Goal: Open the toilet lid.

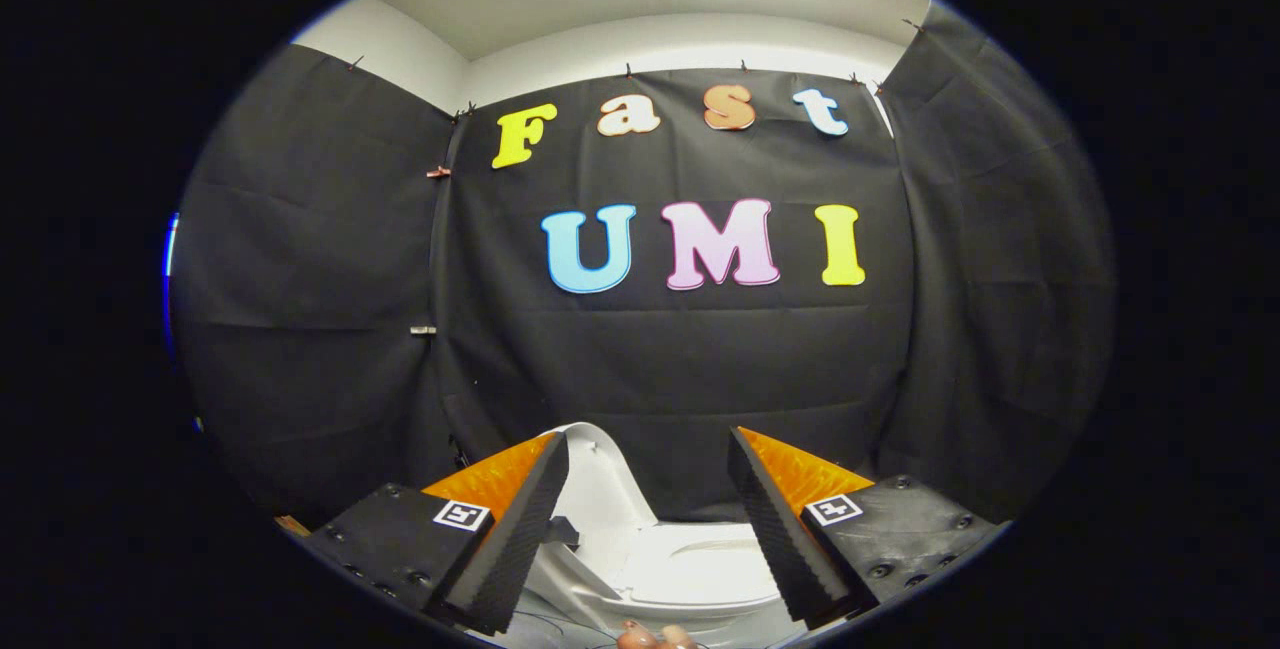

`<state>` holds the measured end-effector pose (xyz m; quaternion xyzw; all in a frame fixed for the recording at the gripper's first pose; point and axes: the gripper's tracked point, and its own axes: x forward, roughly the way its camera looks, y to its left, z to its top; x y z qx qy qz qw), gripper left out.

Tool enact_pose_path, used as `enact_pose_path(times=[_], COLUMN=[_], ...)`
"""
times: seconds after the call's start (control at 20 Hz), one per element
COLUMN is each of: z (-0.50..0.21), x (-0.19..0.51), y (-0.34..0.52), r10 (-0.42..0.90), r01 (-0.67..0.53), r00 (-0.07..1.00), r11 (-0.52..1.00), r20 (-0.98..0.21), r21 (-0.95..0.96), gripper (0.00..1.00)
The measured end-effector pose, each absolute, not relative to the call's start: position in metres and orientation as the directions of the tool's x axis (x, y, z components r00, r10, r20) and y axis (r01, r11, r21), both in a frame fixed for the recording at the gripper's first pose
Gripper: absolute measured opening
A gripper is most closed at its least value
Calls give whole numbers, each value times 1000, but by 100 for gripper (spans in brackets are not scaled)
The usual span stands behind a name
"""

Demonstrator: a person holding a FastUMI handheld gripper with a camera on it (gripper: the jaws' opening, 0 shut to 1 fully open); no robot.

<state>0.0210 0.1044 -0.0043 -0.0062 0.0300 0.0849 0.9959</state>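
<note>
Item: toilet (690, 569), white, glossy, low between and just beyond the gripper's two fingers. Its lid (605, 479) stands raised, tilted back toward the booth's black cloth wall (680, 369), its curved upper edge showing beside the left finger; the oval seat (715, 559) lies flat and exposed below it, pale and smooth. A small dark fitting (562, 532) sits at the lid's base near the left finger, kind unclear. Tool: gripper (648, 449), fingers spread wide, released, grasping nothing; the toilet shows through the gap without either finger pressing on it. The fingers point forward and slightly downward over the bowl, level with each other. A person's fingertips (655, 637) show at the very bottom, beneath the gap. Surroundings: black cloth hangs on three sides, pinned along the top beneath a white wall (680, 34) and ceiling; the cloth closes in directly behind the raised lid, while open room remains above the toilet and to either side of the fingers.
</note>
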Motion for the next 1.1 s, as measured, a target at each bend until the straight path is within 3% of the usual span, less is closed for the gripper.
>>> enact_pose_path(times=[1.1], z=[14], x=[-5], y=[87], r10=[131], r01=[-132], r00=[991], r11=[991], r20=[-20], r21=[-35], gripper=[99])
